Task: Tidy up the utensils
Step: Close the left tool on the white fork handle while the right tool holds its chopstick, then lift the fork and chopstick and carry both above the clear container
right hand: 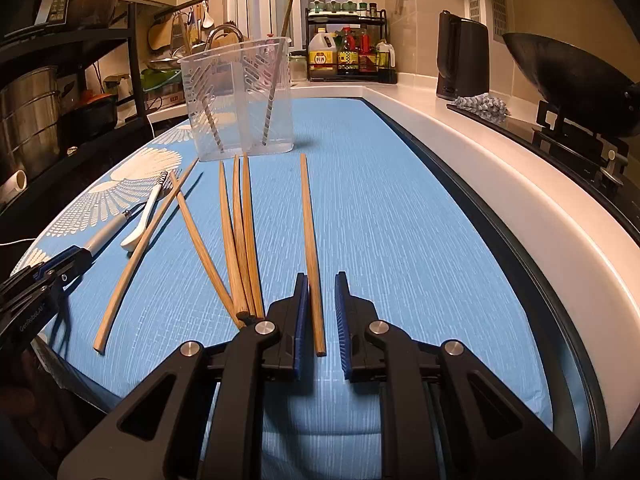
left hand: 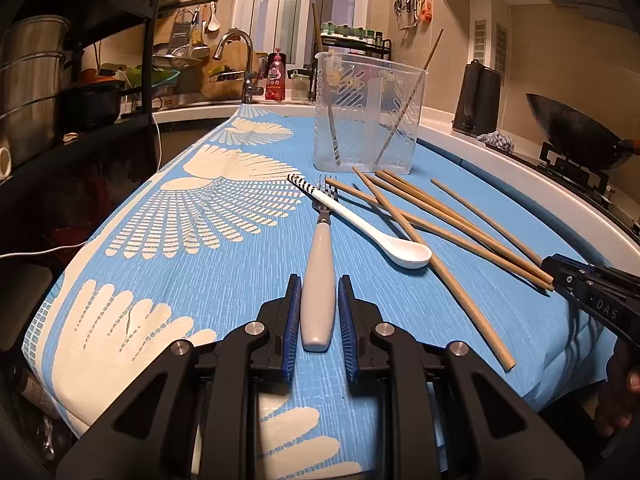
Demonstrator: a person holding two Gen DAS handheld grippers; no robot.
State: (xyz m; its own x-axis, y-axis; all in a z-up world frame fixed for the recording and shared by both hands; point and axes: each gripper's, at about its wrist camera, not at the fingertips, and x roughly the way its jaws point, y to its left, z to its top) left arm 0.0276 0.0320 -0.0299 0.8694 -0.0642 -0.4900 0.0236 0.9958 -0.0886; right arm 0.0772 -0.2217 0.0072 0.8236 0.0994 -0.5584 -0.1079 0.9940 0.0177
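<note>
A fork with a pale handle point(left hand: 318, 280) lies on the blue cloth, with its handle between the open jaws of my left gripper point(left hand: 319, 292); small gaps show on both sides. A white spoon point(left hand: 372, 232) lies across the fork's neck. Several wooden chopsticks point(left hand: 440, 216) lie to the right. A clear plastic holder point(left hand: 368, 116) stands behind with two chopsticks in it. My right gripper point(right hand: 322, 292) is open around the near end of a single chopstick point(right hand: 310, 248), which touches the left pad. The other chopsticks point(right hand: 240, 240) lie to its left. The holder point(right hand: 240, 100) stands beyond.
The blue patterned cloth point(left hand: 200, 240) covers the counter. A black kettle point(right hand: 460, 60), a wok point(right hand: 568, 80) on a stove, and a grey rag point(right hand: 482, 106) stand along the right. A bottle rack point(right hand: 348, 52) is behind. Pots on dark shelves point(left hand: 36, 80) stand left.
</note>
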